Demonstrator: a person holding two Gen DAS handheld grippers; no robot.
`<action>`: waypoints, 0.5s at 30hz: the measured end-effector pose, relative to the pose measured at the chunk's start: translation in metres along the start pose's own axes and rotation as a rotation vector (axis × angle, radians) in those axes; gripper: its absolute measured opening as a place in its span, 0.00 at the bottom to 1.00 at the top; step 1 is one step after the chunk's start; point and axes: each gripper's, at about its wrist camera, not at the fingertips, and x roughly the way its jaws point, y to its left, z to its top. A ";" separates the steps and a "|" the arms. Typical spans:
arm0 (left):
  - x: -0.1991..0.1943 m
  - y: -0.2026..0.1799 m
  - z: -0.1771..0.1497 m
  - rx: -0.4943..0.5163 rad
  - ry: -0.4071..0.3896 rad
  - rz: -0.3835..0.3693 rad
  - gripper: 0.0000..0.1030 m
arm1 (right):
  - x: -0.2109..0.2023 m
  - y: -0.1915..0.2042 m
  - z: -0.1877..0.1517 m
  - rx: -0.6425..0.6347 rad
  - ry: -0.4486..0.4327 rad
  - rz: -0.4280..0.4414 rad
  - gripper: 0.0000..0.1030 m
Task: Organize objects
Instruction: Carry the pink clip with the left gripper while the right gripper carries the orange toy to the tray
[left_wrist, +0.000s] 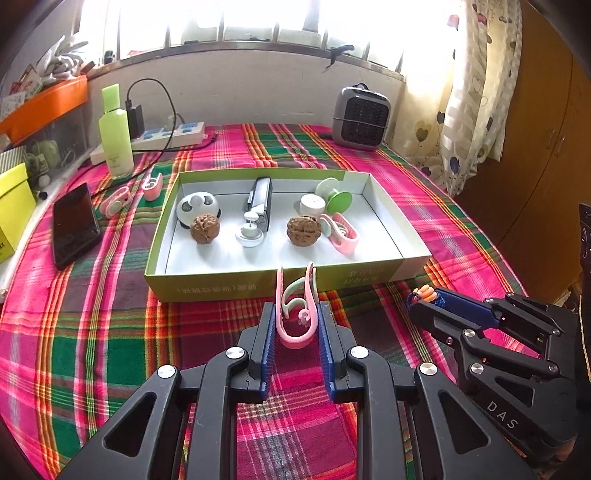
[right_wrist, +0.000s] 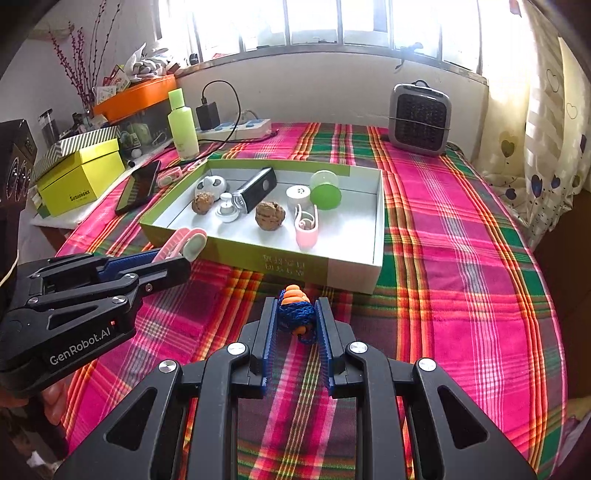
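Observation:
A shallow green box (left_wrist: 207, 288) with a white inside sits mid-table and holds two walnuts (left_wrist: 303, 229), a panda toy (left_wrist: 195, 206), a black stapler (left_wrist: 260, 199), a green spool (left_wrist: 334, 195) and a pink clip (left_wrist: 343, 232). My left gripper (left_wrist: 297, 317) is shut on another pink clip (left_wrist: 295, 306), held just before the box's near wall. My right gripper (right_wrist: 295, 317) is shut on an orange earplug set wrapped in blue cord (right_wrist: 295, 310), also just short of the box (right_wrist: 376, 221). The right gripper shows at the lower right of the left wrist view (left_wrist: 424, 299).
Two more pink clips (left_wrist: 118, 199) lie left of the box beside a black phone (left_wrist: 74, 225) and a green bottle (left_wrist: 115, 133). A power strip (left_wrist: 173, 134) and a grey heater (left_wrist: 360, 116) stand at the back. A yellow box (right_wrist: 81, 177) sits at the left edge.

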 end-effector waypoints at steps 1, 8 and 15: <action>0.000 0.000 0.001 0.002 -0.001 -0.001 0.19 | 0.000 -0.001 0.001 0.000 -0.002 0.000 0.21; 0.006 0.004 0.011 -0.005 0.000 -0.004 0.19 | 0.006 -0.005 0.014 0.005 -0.009 -0.003 0.21; 0.015 0.008 0.023 -0.010 0.002 -0.004 0.19 | 0.014 -0.012 0.025 0.019 -0.011 -0.005 0.21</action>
